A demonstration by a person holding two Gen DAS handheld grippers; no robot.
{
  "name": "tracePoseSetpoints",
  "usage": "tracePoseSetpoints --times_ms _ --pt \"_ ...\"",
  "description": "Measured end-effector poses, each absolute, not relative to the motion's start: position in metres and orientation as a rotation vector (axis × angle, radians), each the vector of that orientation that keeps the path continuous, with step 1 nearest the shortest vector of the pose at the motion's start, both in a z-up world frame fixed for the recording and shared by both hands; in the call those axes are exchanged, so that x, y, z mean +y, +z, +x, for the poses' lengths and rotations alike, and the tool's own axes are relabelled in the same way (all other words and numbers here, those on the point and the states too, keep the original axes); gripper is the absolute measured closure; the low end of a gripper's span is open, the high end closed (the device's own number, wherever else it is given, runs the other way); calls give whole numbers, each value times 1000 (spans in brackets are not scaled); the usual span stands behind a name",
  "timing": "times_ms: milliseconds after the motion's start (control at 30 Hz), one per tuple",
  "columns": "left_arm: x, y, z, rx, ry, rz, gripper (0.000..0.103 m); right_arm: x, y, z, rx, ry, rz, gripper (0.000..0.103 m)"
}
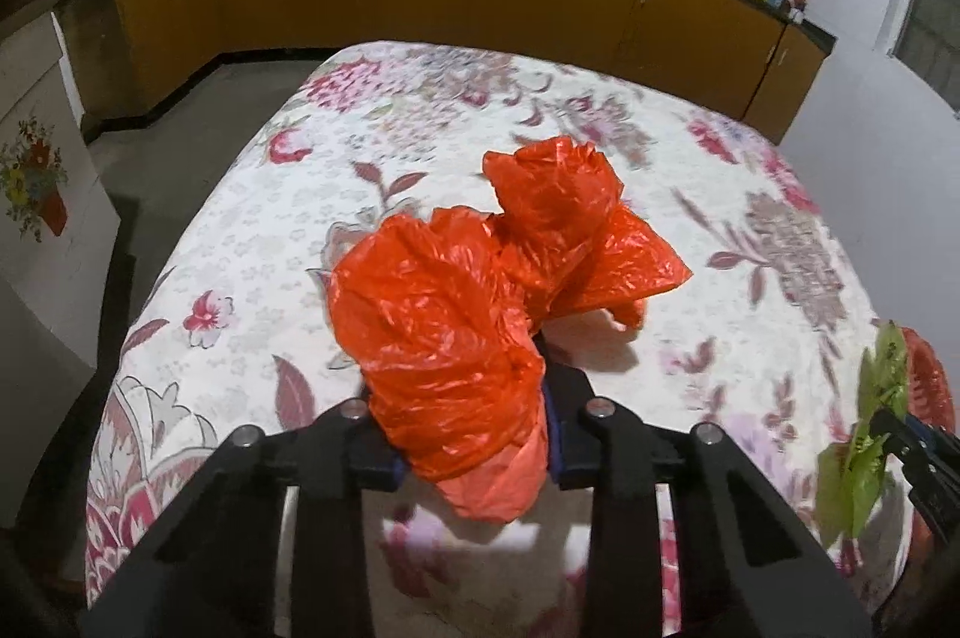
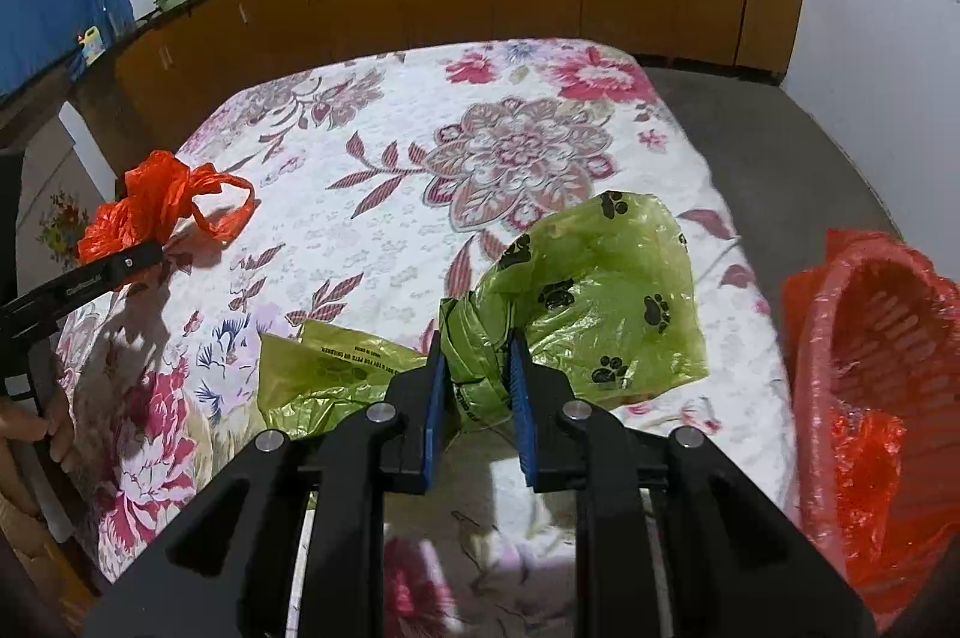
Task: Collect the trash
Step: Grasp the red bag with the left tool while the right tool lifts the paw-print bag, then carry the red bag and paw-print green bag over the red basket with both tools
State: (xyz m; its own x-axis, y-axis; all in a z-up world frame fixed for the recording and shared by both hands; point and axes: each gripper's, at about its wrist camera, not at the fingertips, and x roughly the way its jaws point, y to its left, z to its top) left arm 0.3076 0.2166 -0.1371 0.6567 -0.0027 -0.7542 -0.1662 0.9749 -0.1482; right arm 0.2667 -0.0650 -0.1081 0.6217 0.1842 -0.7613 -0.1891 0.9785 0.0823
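Clamping an orange bag [image 1: 444,338], the left gripper [image 1: 474,452]; the right gripper [image 2: 477,398] pinches a green bag [image 2: 576,314]

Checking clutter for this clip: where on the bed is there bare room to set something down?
Free: the floral bedspread from both bags to its far edge. Crowded: near side, with the orange bag, green paw-print bag and red basket.

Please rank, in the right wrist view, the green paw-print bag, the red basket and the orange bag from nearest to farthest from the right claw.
1. Green paw-print bag: pinched between the right claw's pads.
2. Red basket: close by at the right edge, lined with red plastic.
3. Orange bag: far across the floral cloth at the left, held by the left claw.
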Motion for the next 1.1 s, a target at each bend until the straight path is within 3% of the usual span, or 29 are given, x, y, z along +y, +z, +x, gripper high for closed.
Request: tracePoseSetpoints --times_ms 633,1100 --pt "120 -61 270 713 -160 -198 71 -142 -36 221 681 96 -31 83" --pt "26 -33 257 692 -347 -149 71 -223 -15 193 630 -36 -4 83"
